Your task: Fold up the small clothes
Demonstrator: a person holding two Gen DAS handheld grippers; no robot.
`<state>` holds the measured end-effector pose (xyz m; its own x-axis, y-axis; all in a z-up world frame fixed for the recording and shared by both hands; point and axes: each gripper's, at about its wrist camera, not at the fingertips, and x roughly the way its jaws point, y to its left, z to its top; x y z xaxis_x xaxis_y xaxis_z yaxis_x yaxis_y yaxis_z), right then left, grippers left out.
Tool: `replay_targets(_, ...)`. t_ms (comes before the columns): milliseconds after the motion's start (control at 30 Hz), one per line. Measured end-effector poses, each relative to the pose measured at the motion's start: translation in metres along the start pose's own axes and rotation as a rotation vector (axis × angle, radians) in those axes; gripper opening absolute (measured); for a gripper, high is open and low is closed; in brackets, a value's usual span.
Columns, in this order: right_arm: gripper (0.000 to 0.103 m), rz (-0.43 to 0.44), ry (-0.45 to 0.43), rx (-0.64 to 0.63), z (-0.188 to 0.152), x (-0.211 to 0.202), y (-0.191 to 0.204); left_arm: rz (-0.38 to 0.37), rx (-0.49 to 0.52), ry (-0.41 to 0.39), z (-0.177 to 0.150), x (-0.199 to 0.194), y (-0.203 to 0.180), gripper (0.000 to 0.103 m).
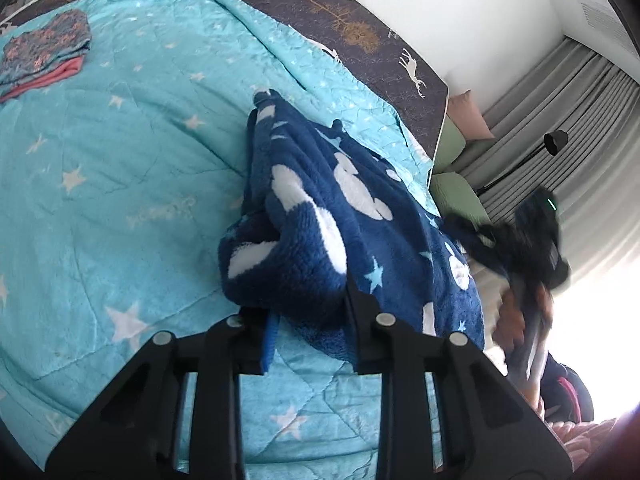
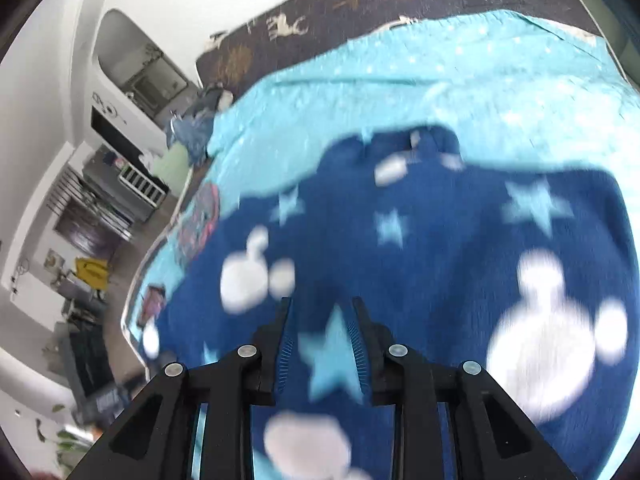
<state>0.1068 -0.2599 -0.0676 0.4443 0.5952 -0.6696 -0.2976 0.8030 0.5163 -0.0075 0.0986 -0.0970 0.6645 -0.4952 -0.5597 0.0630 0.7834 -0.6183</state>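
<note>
A navy fleece garment with white mouse heads and pale stars hangs bunched over the turquoise star quilt. My left gripper is shut on its lower edge and holds it up. My right gripper shows far right in the left wrist view, blurred, at the garment's other end. In the right wrist view the garment fills the frame, blurred; my right gripper has fleece between its fingers, which stand a little apart.
A folded floral and pink pile lies on the quilt's far left. A dark deer-print sheet borders the quilt by the white wall. Grey curtains and pillows are right. Shelves and clutter stand beyond the bed's left edge.
</note>
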Motion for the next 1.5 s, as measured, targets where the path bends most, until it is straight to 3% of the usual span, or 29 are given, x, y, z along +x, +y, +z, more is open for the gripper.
replay_targets(100,0.028,0.002,0.032,0.096,0.036,0.04,-0.008,0.005,-0.011,0.002,0.001,0.001,0.002,0.029)
replay_targets(167,0.027,-0.104,0.112,0.121,0.047,0.085,-0.028,0.005,-0.033,0.003,0.002,0.003,0.005,0.029)
replay_targets(200,0.024,-0.098,0.15,0.157,0.047,0.105,-0.043,0.007,-0.04,0.003,0.002,0.004,0.006,0.029)
replay_targets(233,0.023,-0.042,0.126,0.217,0.046,0.112,-0.055,0.008,-0.045,0.005,0.003,0.005,0.006,0.029)
replay_targets(400,0.028,-0.002,0.077,0.2,0.04,0.075,-0.048,-0.01,-0.01,0.0,0.011,0.006,-0.005,0.019)
replay_targets(533,0.031,0.052,0.03,0.143,0.013,0.017,-0.039,-0.051,0.048,-0.039,0.02,0.0,-0.028,0.017)
replay_targets(733,0.048,-0.036,-0.072,0.083,-0.022,-0.047,-0.034,-0.134,0.21,-0.059,0.033,0.005,-0.091,0.016)
replay_targets(833,0.05,-0.055,-0.109,0.098,-0.04,-0.071,-0.046,-0.182,0.281,-0.029,0.028,0.022,-0.121,0.016)
replay_targets(1000,0.052,-0.034,-0.123,0.144,-0.056,-0.101,-0.061,-0.253,0.38,0.09,-0.001,0.066,-0.164,0.016)
replay_targets(1067,0.057,-0.025,-0.133,0.144,-0.058,-0.114,-0.063,-0.267,0.408,0.137,-0.014,0.079,-0.174,0.016)
replay_targets(1133,0.072,0.016,-0.133,0.144,-0.056,-0.116,-0.062,-0.267,0.438,0.17,-0.025,0.087,-0.18,0.016)
replay_targets(1233,0.081,0.086,-0.102,0.125,-0.047,-0.103,-0.054,-0.257,0.469,0.192,-0.034,0.092,-0.183,0.016)
replay_targets(1400,0.085,0.165,0.049,0.113,-0.033,-0.06,-0.047,-0.238,0.488,0.181,-0.036,0.086,-0.183,0.016)
replay_targets(1500,0.085,0.254,0.132,0.134,-0.016,-0.037,-0.043,-0.244,0.49,0.181,-0.039,0.084,-0.184,0.016)
